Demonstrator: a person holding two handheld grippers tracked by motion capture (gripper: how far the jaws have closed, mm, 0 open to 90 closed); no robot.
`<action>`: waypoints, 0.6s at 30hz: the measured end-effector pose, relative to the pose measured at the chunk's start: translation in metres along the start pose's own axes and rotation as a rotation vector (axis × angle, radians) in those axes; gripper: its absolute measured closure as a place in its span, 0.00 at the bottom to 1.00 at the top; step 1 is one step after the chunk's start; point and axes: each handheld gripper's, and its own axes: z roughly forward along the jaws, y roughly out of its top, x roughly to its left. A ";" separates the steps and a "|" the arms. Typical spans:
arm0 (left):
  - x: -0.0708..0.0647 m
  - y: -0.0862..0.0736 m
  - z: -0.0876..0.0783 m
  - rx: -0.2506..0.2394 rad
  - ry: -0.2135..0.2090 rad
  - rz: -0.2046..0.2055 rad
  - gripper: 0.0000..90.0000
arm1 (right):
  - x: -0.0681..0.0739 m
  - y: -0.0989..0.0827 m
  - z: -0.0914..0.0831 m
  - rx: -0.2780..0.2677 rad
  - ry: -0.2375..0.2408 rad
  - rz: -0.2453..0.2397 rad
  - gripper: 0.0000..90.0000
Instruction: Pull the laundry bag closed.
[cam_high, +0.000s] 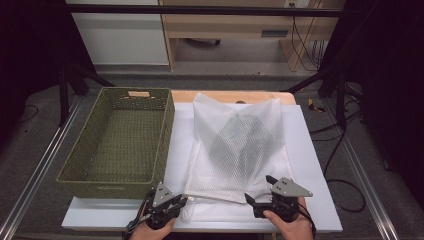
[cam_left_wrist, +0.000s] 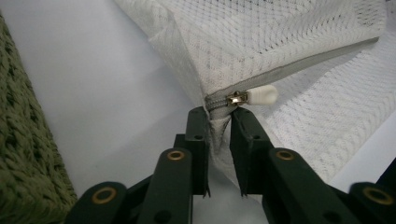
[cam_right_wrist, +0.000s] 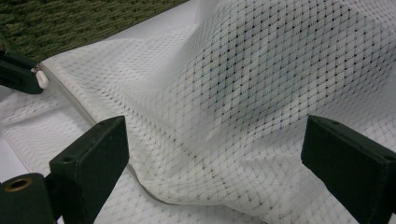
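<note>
A white table (cam_high: 310, 200) carries a green woven basket (cam_high: 120, 140) beside a white mesh bag (cam_high: 240, 145).

mesh bag (cam_high: 240, 145) | white, flat on table (dark item inside) | zipped

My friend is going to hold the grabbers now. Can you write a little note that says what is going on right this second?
Left gripper: fingers pinching the corner of the white mesh bag, just below the zipper pull.
Right gripper: open, fingers on either side of a raised fold of mesh, not squeezing it.
Things: the bag lies flat on the white table with something dark inside; the green woven basket sits to its left.
Done: the zipper end of the bag is caught.
Left: probably work the zipper, and maybe move the bag to the basket.
</note>
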 end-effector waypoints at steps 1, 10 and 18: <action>0.000 0.000 0.000 -0.004 0.000 -0.001 0.90 | 0.000 0.000 0.000 0.000 0.000 -0.001 0.09; -0.002 0.004 -0.003 -0.025 -0.005 -0.001 0.96 | 0.017 0.012 0.000 0.004 0.012 -0.061 0.16; -0.002 0.006 -0.003 -0.022 -0.018 -0.006 0.97 | 0.053 0.032 0.008 0.067 0.031 -0.222 0.22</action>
